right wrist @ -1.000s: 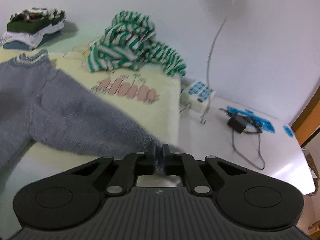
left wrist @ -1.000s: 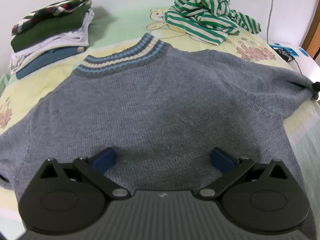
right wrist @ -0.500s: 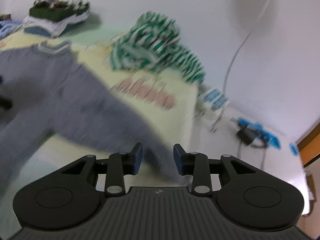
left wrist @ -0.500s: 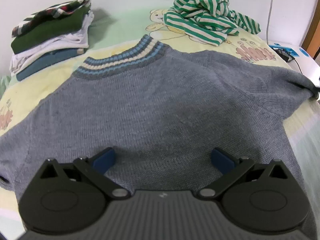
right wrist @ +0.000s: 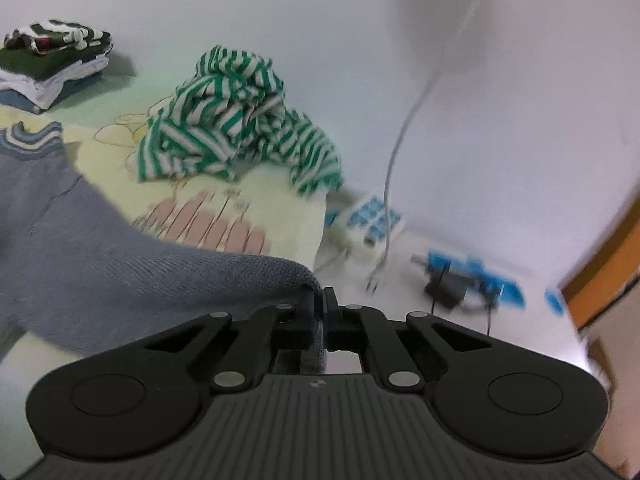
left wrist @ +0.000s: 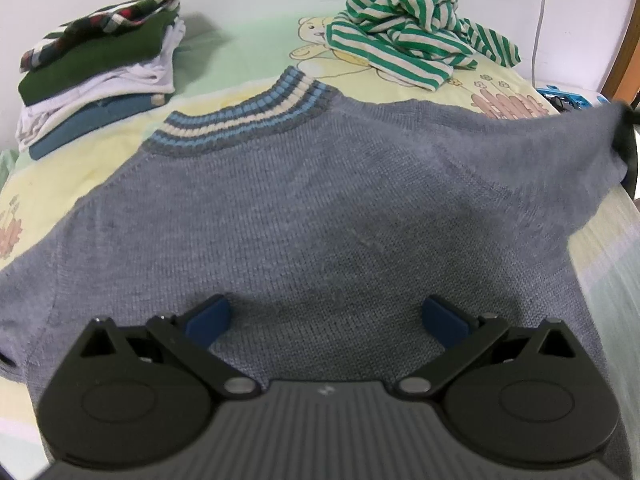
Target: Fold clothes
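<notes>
A grey knit sweater (left wrist: 312, 208) with a blue and cream striped collar (left wrist: 244, 116) lies spread flat on the bed. My left gripper (left wrist: 326, 316) hovers open over its lower body, nothing between the blue pads (left wrist: 208, 320). The sweater's right sleeve (right wrist: 132, 264) is lifted off the sheet, and my right gripper (right wrist: 322, 308) is shut on its cuff end. In the left wrist view that raised sleeve (left wrist: 580, 148) stretches toward the right edge, where the right gripper (left wrist: 629, 136) shows as a dark shape.
A stack of folded clothes (left wrist: 100, 68) sits at the back left by the wall. A crumpled green-striped garment (left wrist: 416, 28) lies at the back. Past the bed's right edge sit a power strip (right wrist: 368, 224), a cable (right wrist: 400, 140) and a black adapter (right wrist: 444, 284).
My right gripper let go of the sleeve end, opened briefly, then shut on it again and raised it off the bed. The left gripper stayed put and open.
</notes>
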A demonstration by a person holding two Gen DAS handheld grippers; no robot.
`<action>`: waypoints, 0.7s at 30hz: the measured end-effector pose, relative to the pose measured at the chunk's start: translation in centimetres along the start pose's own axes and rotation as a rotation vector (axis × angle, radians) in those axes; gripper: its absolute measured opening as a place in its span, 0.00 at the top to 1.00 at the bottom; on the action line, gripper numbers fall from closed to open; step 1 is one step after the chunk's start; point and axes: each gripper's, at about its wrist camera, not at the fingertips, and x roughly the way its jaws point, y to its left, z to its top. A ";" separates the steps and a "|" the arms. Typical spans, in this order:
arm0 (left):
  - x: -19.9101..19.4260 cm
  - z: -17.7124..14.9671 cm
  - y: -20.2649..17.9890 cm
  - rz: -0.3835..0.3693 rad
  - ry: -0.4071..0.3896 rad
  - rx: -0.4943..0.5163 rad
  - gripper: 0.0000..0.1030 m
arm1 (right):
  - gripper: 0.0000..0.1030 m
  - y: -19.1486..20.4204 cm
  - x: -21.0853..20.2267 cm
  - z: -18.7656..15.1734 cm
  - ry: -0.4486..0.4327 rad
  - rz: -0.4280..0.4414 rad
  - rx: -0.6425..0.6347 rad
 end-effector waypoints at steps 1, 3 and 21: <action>0.0 0.0 0.0 0.001 0.002 0.000 0.01 | 0.98 0.1 1.0 0.4 0.006 -0.004 -0.031; 0.0 0.1 0.0 0.002 0.005 0.002 0.01 | 0.97 0.0 3.0 0.2 0.029 -0.069 -0.083; -0.8 1.6 -2.3 -0.018 -0.030 0.102 0.01 | 0.67 -6.8 -0.1 -8.9 0.285 0.174 0.863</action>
